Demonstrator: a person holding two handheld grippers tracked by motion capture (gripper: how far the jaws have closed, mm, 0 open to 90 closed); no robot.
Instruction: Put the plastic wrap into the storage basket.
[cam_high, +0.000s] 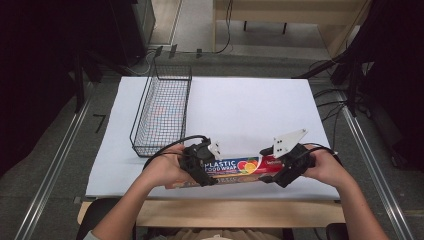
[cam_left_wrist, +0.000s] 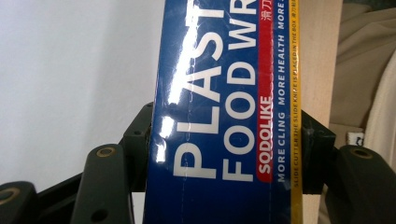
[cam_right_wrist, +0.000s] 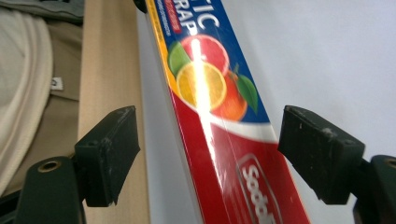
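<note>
While the plastic food wrap box (cam_high: 235, 169) lies flat at the near edge of the white table sheet (cam_high: 250, 110), its long axis runs left to right across the person's front, so each gripper meets it crosswise at one end. Left gripper (cam_high: 200, 165): sits over the blue end of the box; in the left gripper view the box (cam_left_wrist: 224, 112) fills the gap between the two black jaws, both pads pressed against its long sides, so this gripper is closed on it. Right gripper (cam_high: 287, 165): sits at the red end; in the right gripper view its jaws stand wide apart with the box (cam_right_wrist: 219, 126) running between them, clear space on both sides, nothing gripped yet. Judgement: the box is secured at one end only; the coming move turns on the right jaws closing across the short width of the box. The wire basket (cam_high: 162, 110) stands on the sheet beyond and left of the box, nearer the left hand, its long axis running away from the person, roughly square to the box. High view gives the basket and the layout; the gripper views give jaw contact, plus the wooden table edge (cam_right_wrist: 109, 93) just beside the box.
</note>
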